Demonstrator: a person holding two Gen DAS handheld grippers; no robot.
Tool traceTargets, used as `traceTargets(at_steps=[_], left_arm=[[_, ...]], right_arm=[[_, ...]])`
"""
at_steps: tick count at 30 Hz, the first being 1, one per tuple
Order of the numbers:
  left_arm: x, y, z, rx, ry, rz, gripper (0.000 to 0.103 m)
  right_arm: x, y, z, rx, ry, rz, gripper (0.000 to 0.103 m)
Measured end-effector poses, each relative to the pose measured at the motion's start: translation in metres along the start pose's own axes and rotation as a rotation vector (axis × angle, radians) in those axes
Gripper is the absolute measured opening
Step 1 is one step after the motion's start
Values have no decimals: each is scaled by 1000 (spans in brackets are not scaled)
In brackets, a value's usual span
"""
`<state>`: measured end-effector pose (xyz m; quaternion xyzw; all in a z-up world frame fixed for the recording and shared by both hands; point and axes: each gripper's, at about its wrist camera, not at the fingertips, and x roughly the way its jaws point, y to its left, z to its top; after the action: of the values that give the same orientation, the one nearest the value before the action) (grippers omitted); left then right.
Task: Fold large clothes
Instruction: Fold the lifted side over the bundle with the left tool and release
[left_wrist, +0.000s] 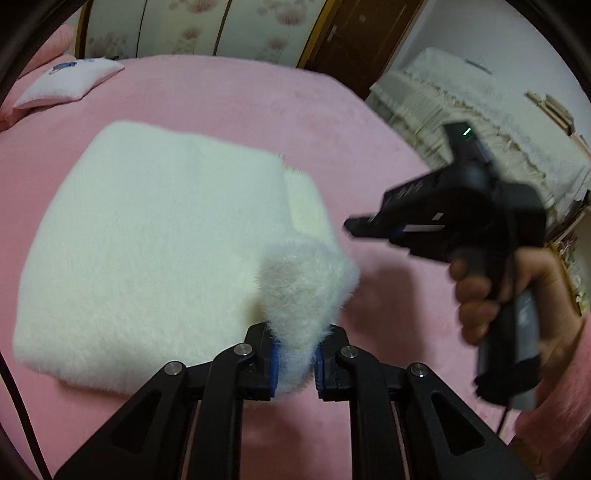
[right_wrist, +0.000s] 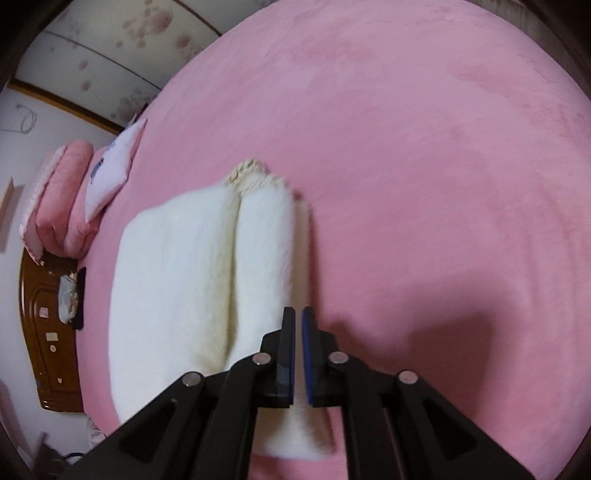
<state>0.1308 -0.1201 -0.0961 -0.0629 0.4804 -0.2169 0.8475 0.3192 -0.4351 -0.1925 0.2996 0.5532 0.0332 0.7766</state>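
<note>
A white fluffy garment (left_wrist: 147, 240) lies folded into a thick rectangle on the pink bed (left_wrist: 240, 96). My left gripper (left_wrist: 295, 354) is shut on a raised corner of the white garment at its near right edge. My right gripper (left_wrist: 354, 223) hovers to the right of the garment, held in a hand, tips pointing left. In the right wrist view the garment (right_wrist: 177, 288) shows two folded layers with a seam between them, and my right gripper (right_wrist: 298, 314) is shut with nothing between its pads, just above the garment's right edge.
A pale pillow (left_wrist: 70, 83) lies at the bed's far left, also in the right wrist view (right_wrist: 110, 173) beside pink pillows (right_wrist: 62, 199). A wooden headboard (right_wrist: 51, 332) is at left. A lace-covered piece of furniture (left_wrist: 480, 122) stands right of the bed.
</note>
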Motion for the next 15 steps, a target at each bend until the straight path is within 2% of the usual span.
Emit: traceTargets(at_steps=[3,5,6,8,9,14,15], left_arm=[[1,-6,-1,34,26,17,17],[5,-14,6,53,50,6,29],[-1,-10,5,60,58,7,30],[-3,-18,1,86,67,28,31],[-3,-22,-2,96,71,36,31],[-4,-28,-8,80,85,33,32],[-4,-28,-7,70,93,28,33]], right_arm=[[-1,-1,16,-13,-9,105,5],[3,6,18,-23,11,186,7],[9,13,19,-32,24,202,10],[24,27,22,-67,57,180,31],[33,32,24,-91,64,160,34],[75,58,26,-162,144,72,37],[80,70,30,-190,138,38,34]])
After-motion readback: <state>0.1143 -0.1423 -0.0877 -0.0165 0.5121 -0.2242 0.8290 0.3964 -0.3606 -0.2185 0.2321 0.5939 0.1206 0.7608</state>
